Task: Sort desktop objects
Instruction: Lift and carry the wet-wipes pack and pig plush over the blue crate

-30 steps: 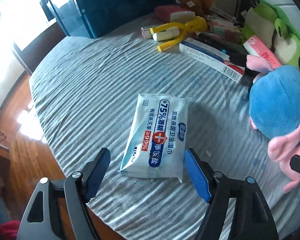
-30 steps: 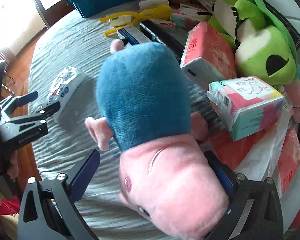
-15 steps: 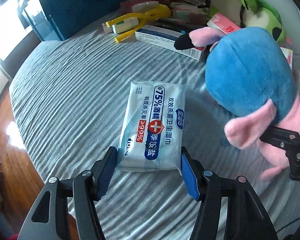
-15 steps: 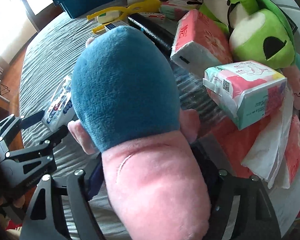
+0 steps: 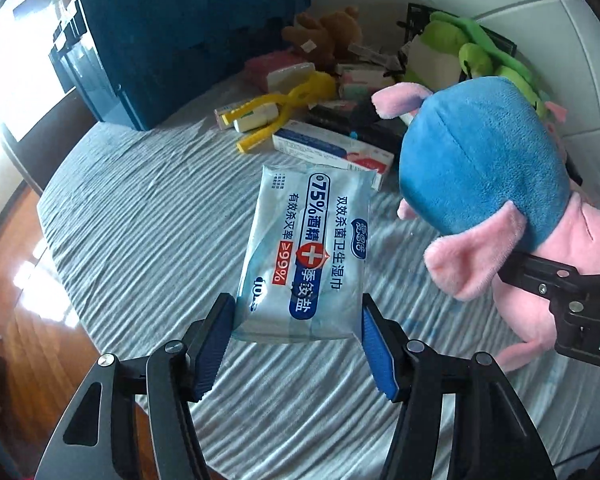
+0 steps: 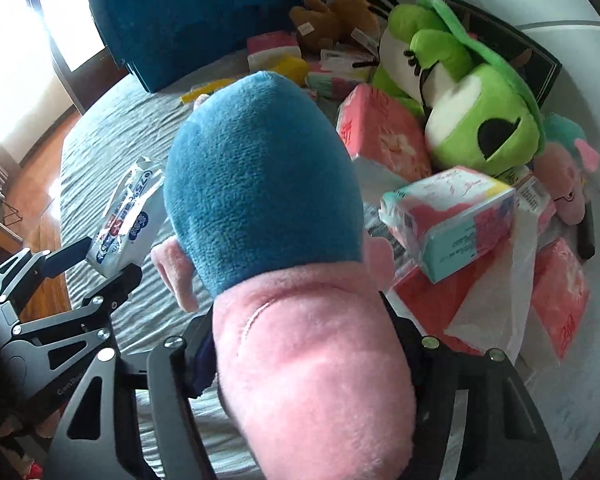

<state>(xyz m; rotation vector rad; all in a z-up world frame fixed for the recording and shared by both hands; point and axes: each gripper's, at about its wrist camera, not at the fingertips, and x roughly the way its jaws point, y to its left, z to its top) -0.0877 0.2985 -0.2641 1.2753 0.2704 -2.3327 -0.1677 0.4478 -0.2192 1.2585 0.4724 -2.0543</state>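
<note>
Both loads have left the bed [image 5: 140, 216]: left gripper [image 5: 298, 322] pinching the wipes pack [image 5: 304, 248], right gripper [image 6: 300, 344], jaws just closing, squeezing the plush toy [image 6: 268, 208], ready for sorting.

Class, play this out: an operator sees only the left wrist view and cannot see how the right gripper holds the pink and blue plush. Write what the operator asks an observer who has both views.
Operator: Is the right gripper actually gripping the plush toy?
Observer: Yes. In the right wrist view the right gripper has just been closing, and its fingers now press the toy's pink part from both sides.
Operator: What lies right of the toy, beyond my view?
Observer: A pink and teal tissue pack, tilted on top of red packs.
Operator: Does my wipes pack look lifted from there?
Observer: Yes. The left gripper holds one end, and the pack slants up above the striped cloth.
</note>
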